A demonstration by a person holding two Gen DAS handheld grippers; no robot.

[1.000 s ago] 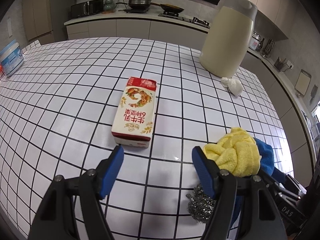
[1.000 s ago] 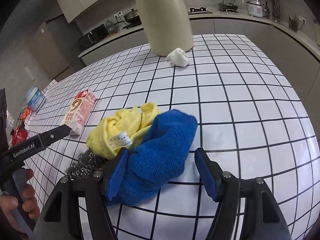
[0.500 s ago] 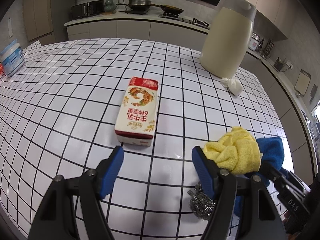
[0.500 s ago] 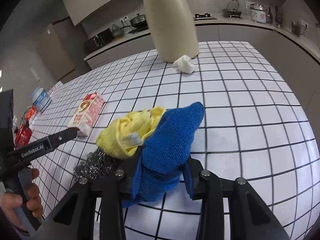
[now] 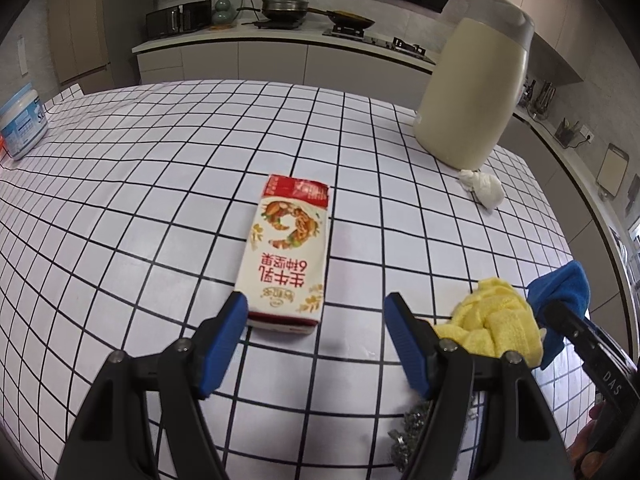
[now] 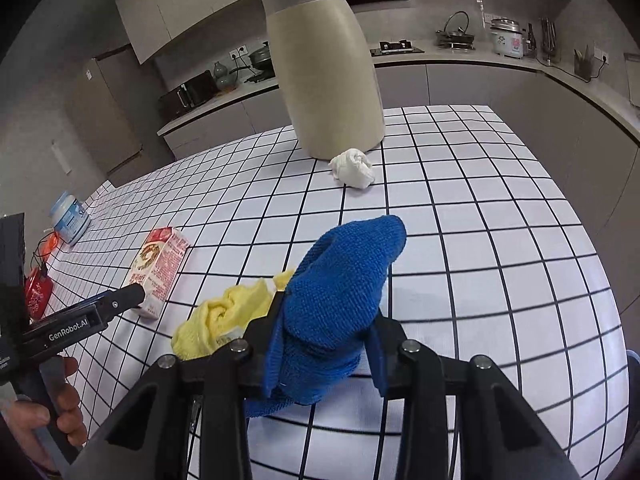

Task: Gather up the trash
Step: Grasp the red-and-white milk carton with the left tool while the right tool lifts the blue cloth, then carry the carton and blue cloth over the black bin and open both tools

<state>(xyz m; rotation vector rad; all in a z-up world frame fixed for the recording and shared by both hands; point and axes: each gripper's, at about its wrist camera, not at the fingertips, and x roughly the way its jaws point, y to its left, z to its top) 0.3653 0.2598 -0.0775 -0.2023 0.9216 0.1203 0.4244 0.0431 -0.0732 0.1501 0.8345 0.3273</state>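
Note:
A milk carton [image 5: 286, 254] lies flat on the tiled table, its near end just past my open left gripper [image 5: 316, 316]; it also shows in the right wrist view [image 6: 158, 268]. My right gripper [image 6: 324, 332] is shut on a blue cloth [image 6: 340, 300] and holds it lifted off the table; the cloth also shows in the left wrist view [image 5: 560, 292]. A yellow cloth [image 6: 224, 320] lies beside it, partly hanging along. A crumpled white tissue [image 6: 352, 168] lies by the beige trash bin [image 6: 324, 68].
A steel scourer [image 5: 412, 436] lies under the left gripper's right finger. A blue-lidded tub [image 5: 20, 124] stands at the table's far left edge. The table's right edge drops off near the blue cloth. Kitchen counters run behind.
My right gripper closed on the blue cloth and lifted it. The left gripper moved forward, closer to the carton's near end, still open.

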